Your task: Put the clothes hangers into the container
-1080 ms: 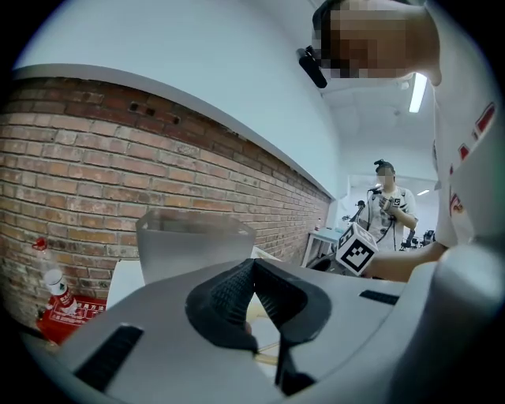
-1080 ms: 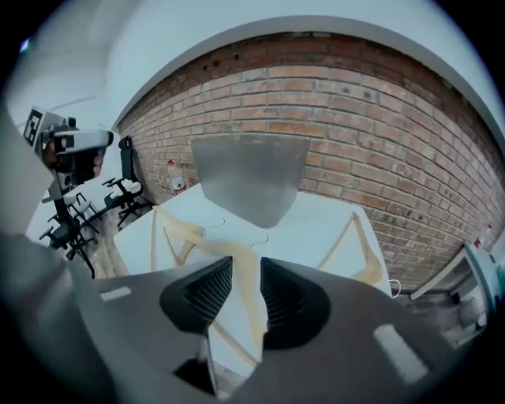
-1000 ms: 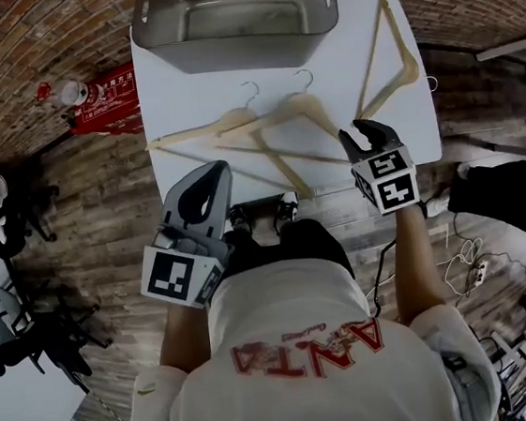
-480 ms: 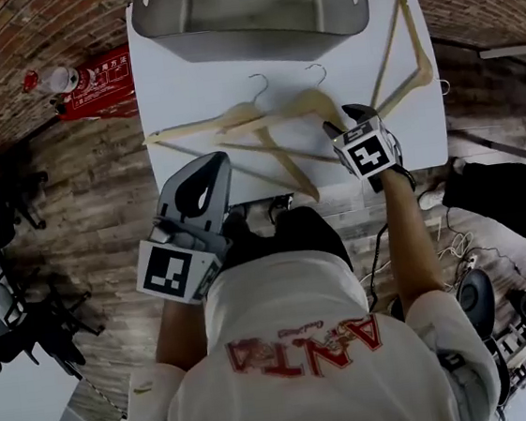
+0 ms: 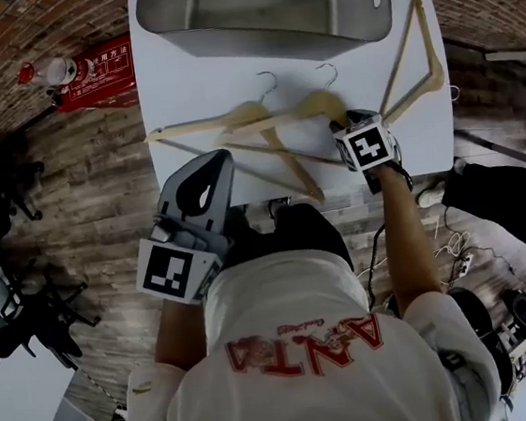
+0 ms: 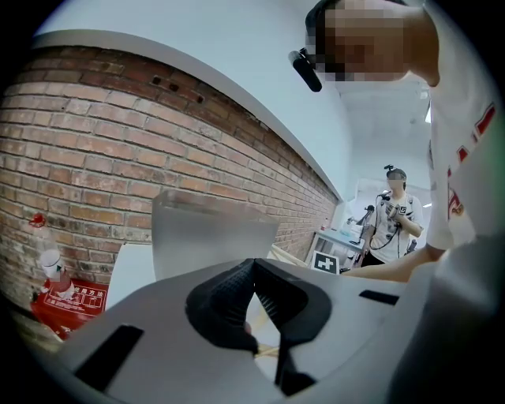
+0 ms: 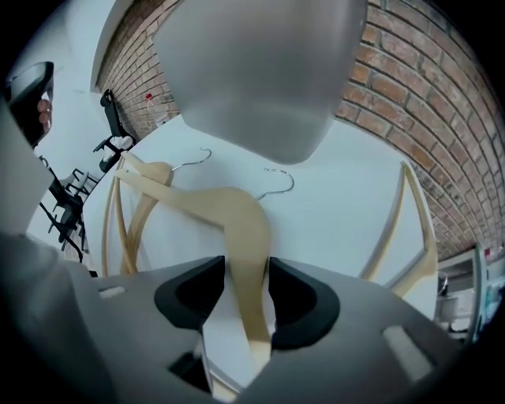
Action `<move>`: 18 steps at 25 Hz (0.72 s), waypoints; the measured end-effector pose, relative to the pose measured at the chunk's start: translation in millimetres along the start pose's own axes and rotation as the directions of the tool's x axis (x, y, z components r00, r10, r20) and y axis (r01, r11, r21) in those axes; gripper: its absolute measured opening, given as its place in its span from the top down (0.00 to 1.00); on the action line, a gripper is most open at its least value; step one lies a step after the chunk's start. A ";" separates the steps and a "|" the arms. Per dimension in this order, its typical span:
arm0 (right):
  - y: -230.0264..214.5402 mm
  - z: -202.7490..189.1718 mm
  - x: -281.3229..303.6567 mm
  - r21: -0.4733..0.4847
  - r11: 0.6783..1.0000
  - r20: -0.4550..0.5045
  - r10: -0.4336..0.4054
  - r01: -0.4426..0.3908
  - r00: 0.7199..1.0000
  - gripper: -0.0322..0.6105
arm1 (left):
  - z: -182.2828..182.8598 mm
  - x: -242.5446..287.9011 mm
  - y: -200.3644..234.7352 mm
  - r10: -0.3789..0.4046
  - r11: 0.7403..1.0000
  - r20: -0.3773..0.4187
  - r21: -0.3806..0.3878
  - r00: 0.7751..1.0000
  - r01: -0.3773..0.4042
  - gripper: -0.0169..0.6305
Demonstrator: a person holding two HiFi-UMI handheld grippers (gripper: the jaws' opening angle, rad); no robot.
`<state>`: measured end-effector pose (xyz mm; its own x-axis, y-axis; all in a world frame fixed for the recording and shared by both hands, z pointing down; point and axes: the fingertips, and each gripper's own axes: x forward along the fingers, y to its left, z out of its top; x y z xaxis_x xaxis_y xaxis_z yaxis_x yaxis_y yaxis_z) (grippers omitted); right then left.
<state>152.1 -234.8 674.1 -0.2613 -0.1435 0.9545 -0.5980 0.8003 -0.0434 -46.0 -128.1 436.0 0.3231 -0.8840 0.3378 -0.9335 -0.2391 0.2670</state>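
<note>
Wooden middle hanger [image 5: 313, 109] lies flat on the white surface [image 5: 197, 90], between a left hanger [image 5: 234, 118] and a right hanger [image 5: 415, 55], near the steel container [image 5: 254, 45] at the far edge. The right gripper [image 7: 247, 264] points steeply down on an outstretched arm. Its fingers have just been closing and now touch both sides of the middle hanger's right shoulder. The left gripper [image 6: 254, 264] is held by the waist, off the near edge and tilted slightly down, with its fingers together and empty.

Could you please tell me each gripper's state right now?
Left gripper: shut, empty.
Right gripper: jaws have just been closing, gripping the wooden hanger.
</note>
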 end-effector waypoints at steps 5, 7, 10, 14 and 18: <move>-3.3 -1.6 4.1 0.036 0.999 0.015 -0.011 0.010 1.000 0.73 | -2.3 -1.6 1.3 -0.008 1.000 0.004 -0.008 1.000 0.008 0.96; 3.1 1.2 1.5 0.029 1.000 0.063 -0.007 0.005 0.998 0.74 | -3.5 -3.7 1.1 -0.012 1.000 -0.001 -0.009 1.000 0.012 0.96; 4.4 3.8 -12.2 0.009 0.999 0.146 -0.039 0.038 0.989 0.74 | -2.8 -6.3 1.4 -0.020 1.000 -0.001 -0.004 1.000 0.020 0.96; 10.3 10.4 -35.5 0.000 0.997 0.274 -0.078 0.081 0.959 0.74 | -0.1 -11.3 2.6 -0.024 1.000 0.009 0.005 1.000 0.024 0.96; 12.1 16.1 -64.9 -0.011 0.987 0.368 -0.144 0.159 0.919 0.74 | 5.0 -16.6 0.9 -0.035 0.999 0.018 0.014 0.999 0.035 0.96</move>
<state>149.6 -225.2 606.9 -0.4332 -0.4611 0.7744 -0.6237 0.7736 0.1117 -53.0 -115.6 426.2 0.3527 -0.8821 0.3121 -0.9239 -0.2754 0.2655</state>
